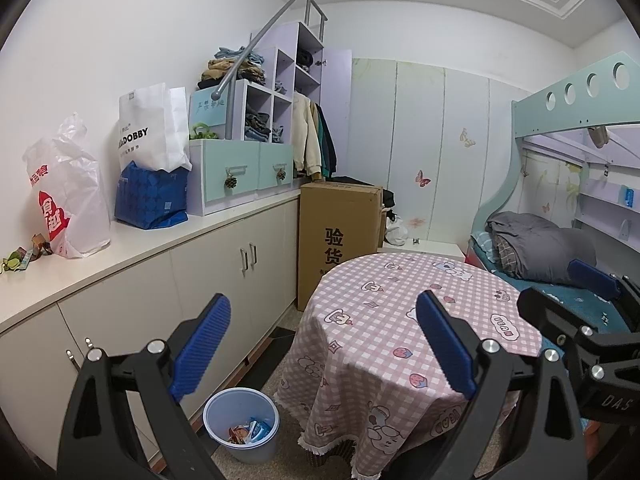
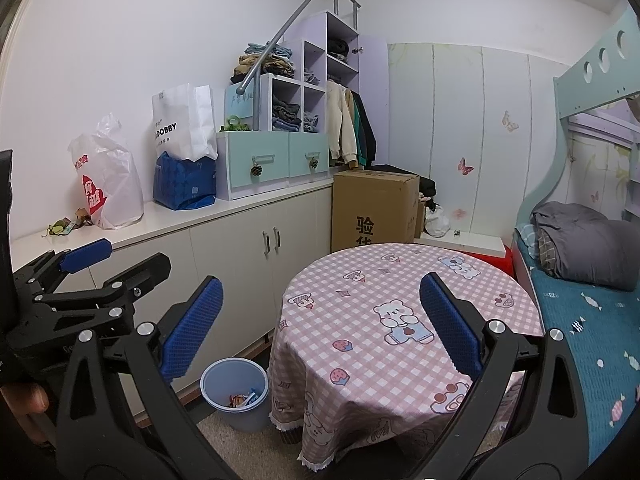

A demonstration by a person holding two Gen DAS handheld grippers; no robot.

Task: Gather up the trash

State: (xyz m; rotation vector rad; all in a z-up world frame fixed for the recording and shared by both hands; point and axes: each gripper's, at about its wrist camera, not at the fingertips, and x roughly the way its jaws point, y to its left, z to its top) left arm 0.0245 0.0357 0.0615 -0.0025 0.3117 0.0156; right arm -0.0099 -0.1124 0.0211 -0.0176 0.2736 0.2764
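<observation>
Left gripper spread wide, blue pads well apart, nothing between them. Right gripper likewise gaping and empty, pads angled outward; seen again from the left wrist at 3 o'clock, just beside the left one. Both held above a round table draped in a pink checked cloth with cartoon bears. Down at 7 o'clock, on the floor just beside the table's skirt and near the white cabinets, a pale blue bin standing upright, long axis vertical, mouth pointing up, with crumpled wrappers lying in its bottom. At 9 o'clock on the counter, more scraps beside a white plastic bag. Farther along, a blue bag. At 12 o'clock, a cardboard box.
</observation>
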